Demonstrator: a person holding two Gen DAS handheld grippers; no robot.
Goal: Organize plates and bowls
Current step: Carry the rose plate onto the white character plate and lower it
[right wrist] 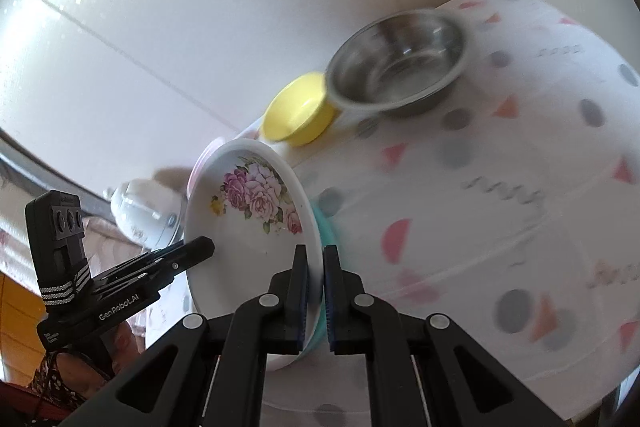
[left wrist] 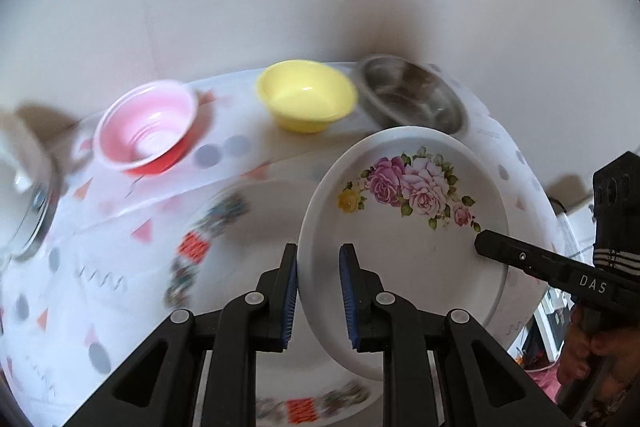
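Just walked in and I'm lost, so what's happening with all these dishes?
A person with a gripper in each hand is sorting dishes on a patterned tablecloth. Both grippers are on one floral plate, tilted up on edge: the right gripper is shut on its rim, and the left gripper straddles the opposite rim, though its jaws look a little apart. Under it lies a larger patterned plate. A pink bowl, a yellow bowl and a steel bowl sit along the back by the wall.

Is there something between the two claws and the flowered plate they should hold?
No. The flowered plate already sits between the fingers of both: left claw straddles its left rim, right claw pinches the opposite rim. Nothing is between.
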